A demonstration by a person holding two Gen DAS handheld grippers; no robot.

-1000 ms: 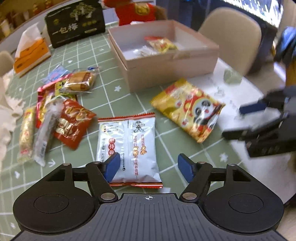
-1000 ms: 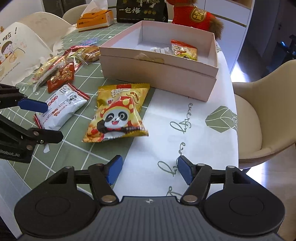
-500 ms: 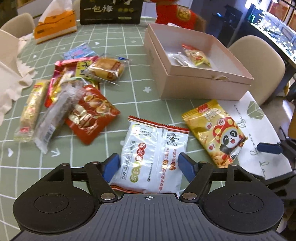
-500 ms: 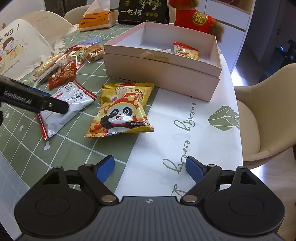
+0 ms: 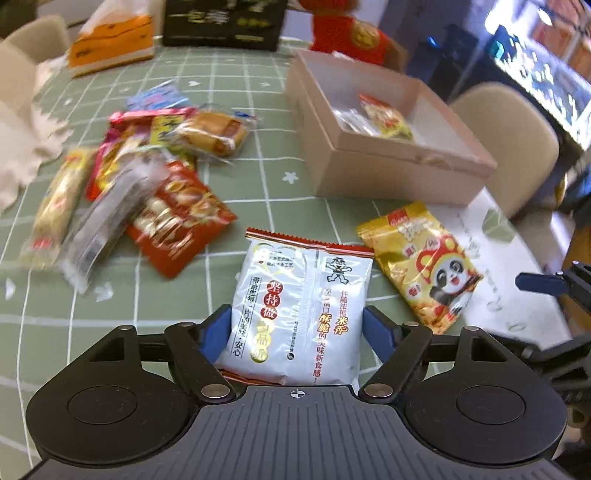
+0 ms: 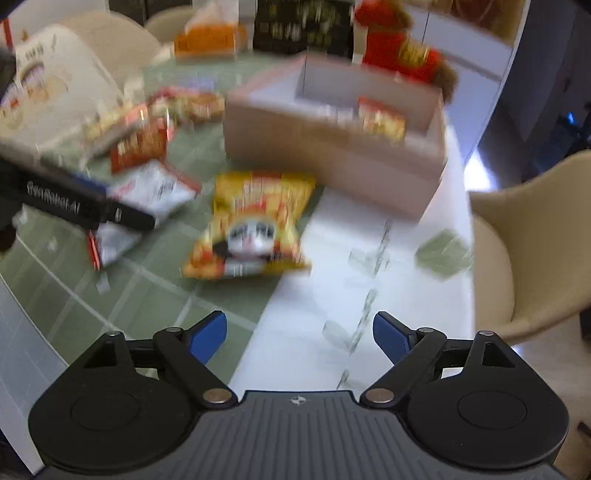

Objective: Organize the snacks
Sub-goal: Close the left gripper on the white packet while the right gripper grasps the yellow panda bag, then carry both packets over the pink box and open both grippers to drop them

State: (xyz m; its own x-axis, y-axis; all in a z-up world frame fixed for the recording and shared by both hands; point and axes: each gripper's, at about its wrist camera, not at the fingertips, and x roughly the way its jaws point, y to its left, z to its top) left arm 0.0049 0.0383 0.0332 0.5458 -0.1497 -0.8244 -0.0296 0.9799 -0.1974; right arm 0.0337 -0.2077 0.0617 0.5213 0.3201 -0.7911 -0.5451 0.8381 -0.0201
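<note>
A white snack packet lies flat on the green checked tablecloth, its near end between the blue pads of my left gripper. The jaws are opening and the pads stand beside the packet's edges without squeezing it. To its right lies a yellow panda packet, which also shows ahead in the blurred right wrist view. My right gripper is open above white paper with nothing between its fingers. Behind stands an open pink box holding a couple of snacks.
A pile of several loose snacks lies at the left, a red packet nearest. An orange tissue box, a black box and a red plush toy line the far side. A beige chair stands off the table's right edge.
My left gripper has rolled and moved forward over the white packet, which now sits deeper between its wider jaws. The right gripper's jaws have widened too; its view has blurred.
</note>
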